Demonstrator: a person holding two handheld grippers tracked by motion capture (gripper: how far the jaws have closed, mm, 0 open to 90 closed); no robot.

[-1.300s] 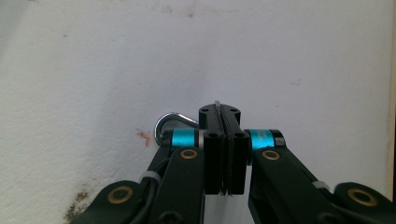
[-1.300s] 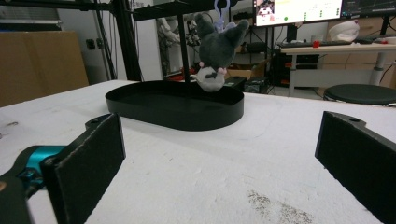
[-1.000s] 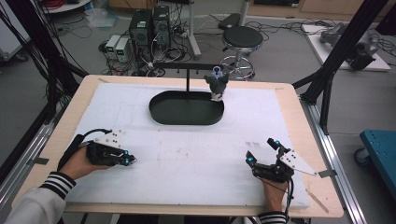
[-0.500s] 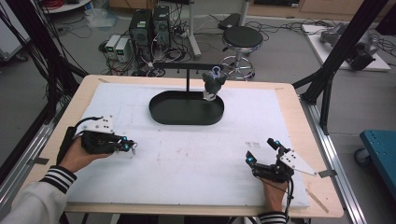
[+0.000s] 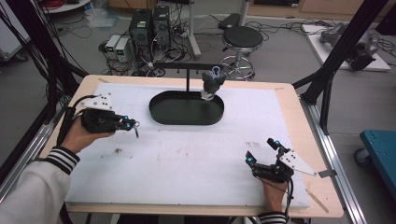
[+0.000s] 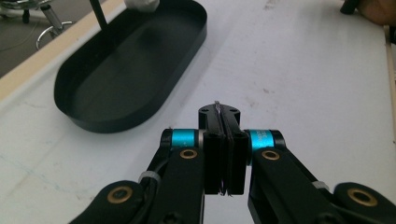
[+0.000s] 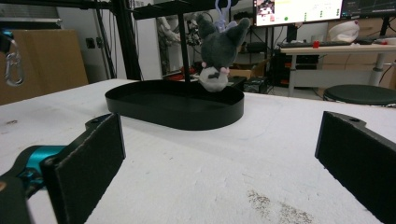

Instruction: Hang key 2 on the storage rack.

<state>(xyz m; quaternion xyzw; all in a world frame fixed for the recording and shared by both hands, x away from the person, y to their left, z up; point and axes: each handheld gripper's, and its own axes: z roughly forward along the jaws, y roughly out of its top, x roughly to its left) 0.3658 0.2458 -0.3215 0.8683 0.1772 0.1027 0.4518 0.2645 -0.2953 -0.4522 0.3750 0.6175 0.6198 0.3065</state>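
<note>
White table, seen from above. Your left gripper, clenched with nothing between its jaws, lies at 9 o'clock; the plush hangs over the tray at 2 o'clock from it, nearer than to your released right gripper.
</note>
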